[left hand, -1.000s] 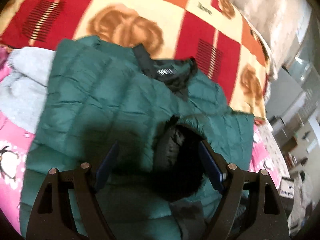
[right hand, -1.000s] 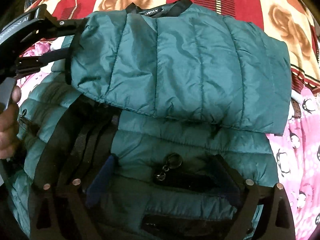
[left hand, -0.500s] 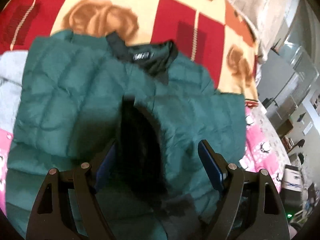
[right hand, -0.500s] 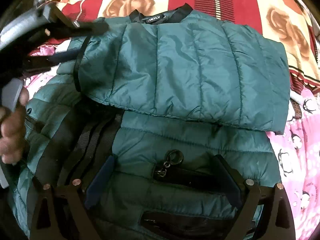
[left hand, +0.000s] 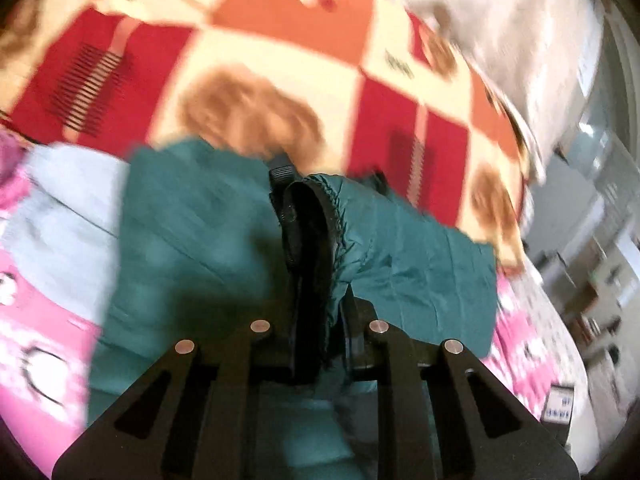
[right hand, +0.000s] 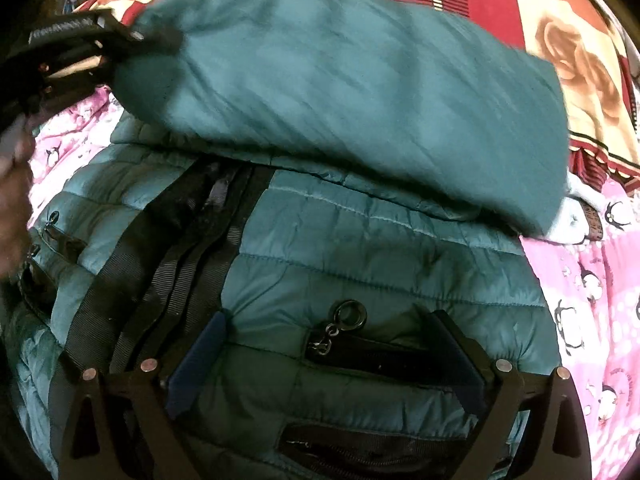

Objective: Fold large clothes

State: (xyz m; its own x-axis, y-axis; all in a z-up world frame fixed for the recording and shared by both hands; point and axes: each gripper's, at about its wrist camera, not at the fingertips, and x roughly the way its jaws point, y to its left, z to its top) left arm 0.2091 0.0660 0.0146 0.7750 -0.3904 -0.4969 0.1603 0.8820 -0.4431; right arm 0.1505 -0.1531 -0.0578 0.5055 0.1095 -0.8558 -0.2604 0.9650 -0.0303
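Note:
A dark green quilted jacket [right hand: 360,256] lies on the bed, its front zipper showing. One sleeve [right hand: 340,92] is folded across the chest. My left gripper [left hand: 324,308] is closing tight on that sleeve's black-lined cuff [left hand: 316,216], which stands pinched between its jaws. The right wrist view shows the same left gripper [right hand: 132,40] at the upper left, holding the sleeve end lifted and blurred. My right gripper [right hand: 328,360] hangs open just above the jacket's lower body. A pocket zipper with a ring pull [right hand: 352,314] lies between its fingers, which grip nothing.
A red, orange and cream blanket [left hand: 280,60] covers the bed beyond the jacket. Pink penguin-print bedding [right hand: 592,280] lies on both sides. A pale grey garment [left hand: 68,200] sits left of the jacket. A hand [right hand: 12,200] is at the left edge. Room furniture [left hand: 600,280] stands far right.
My left gripper was open around the cuff and has closed on it. It has risen, lifting the sleeve end off the jacket. My right gripper has stayed in place, open.

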